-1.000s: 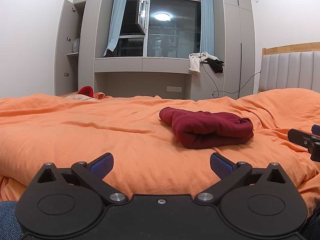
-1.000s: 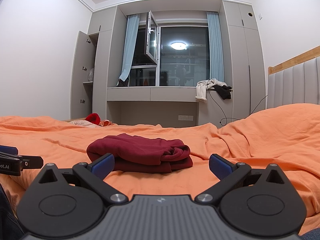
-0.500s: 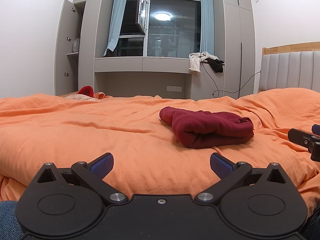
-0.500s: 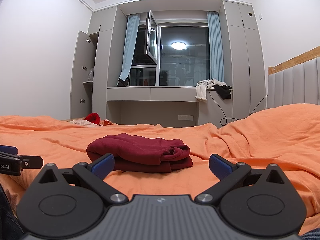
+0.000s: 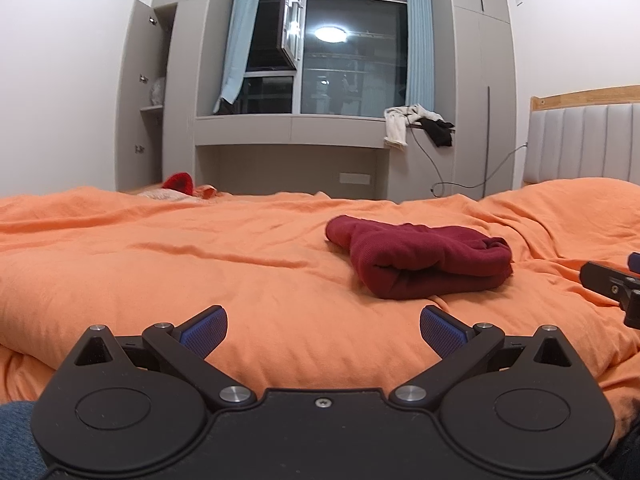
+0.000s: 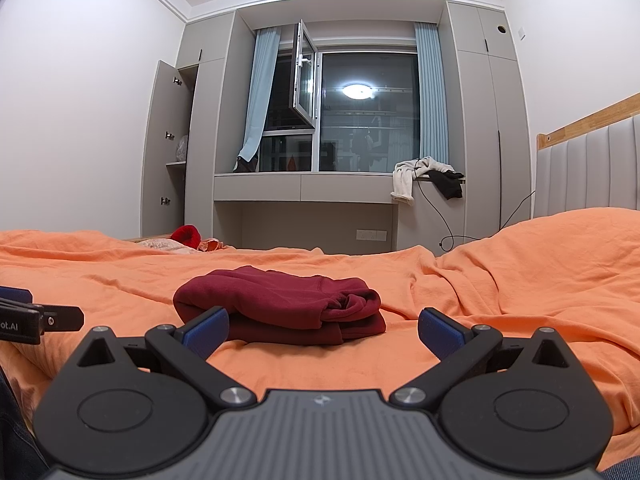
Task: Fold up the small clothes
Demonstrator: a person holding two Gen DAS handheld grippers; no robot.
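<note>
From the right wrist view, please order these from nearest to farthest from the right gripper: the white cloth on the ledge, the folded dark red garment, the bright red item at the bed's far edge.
1. Folded dark red garment, on the orange bedding just ahead of the right gripper.
2. Bright red item, far left edge of the bed.
3. White cloth, hanging from the window ledge, right of centre.

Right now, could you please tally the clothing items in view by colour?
Dark red: 1, the folded garment on the orange duvet.
Bright red: 1, the item at the bed's far edge.
White: 1, the cloth draped on the ledge.
Black: 1, the cloth beside it.
Total: 4.
</note>
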